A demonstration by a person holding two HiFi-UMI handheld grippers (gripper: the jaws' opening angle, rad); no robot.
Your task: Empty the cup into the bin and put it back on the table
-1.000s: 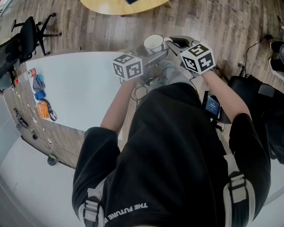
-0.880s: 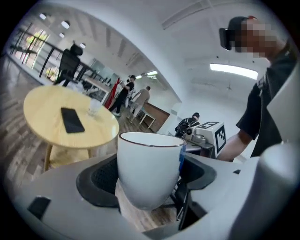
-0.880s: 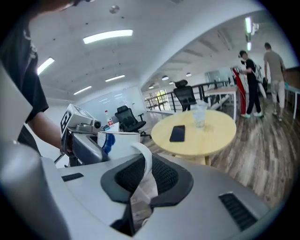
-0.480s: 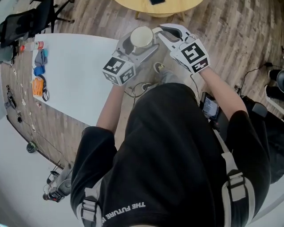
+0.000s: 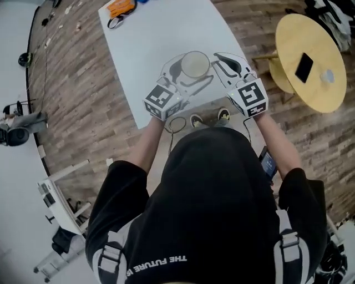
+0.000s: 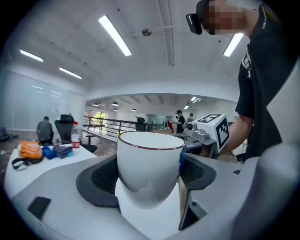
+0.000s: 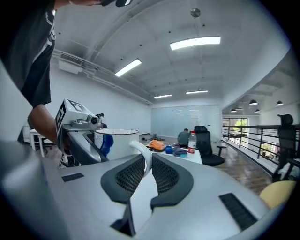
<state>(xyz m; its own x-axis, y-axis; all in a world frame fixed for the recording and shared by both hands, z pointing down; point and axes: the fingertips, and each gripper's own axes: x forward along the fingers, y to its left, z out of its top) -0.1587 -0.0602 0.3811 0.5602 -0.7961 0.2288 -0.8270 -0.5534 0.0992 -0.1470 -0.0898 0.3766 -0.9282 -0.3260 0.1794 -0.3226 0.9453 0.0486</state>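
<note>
- Cup (image 5: 195,64) is white with a dark line at the rim. It stands upright with its mouth up, carried between both tongs in front of the person's chest.
- Left tongs (image 6: 149,177) are clamped on the cup's round body, one dark meshed pad against each side.
- Right tongs (image 7: 146,165) are nearly together, pinching the cup's handle (image 7: 142,154) between their pads. The cup's body stands just beyond them to the left in the right gripper view.
- In the head view the cup shows over the near end of the white desk (image 5: 161,39). It seems to be held clear of the top, though that steep view does not settle the gap.
- Marker cubes ride behind the jaws, the left one (image 5: 163,101) and the right one (image 5: 250,97) on either side of the cup.
- At the desk's far end lies an orange bag (image 5: 119,8), with a bottle (image 7: 191,140) near it.
- Round yellow table (image 5: 316,77) stands well apart to the right on the wooden floor (image 5: 83,83), with a dark phone (image 5: 304,66) on it.
</note>
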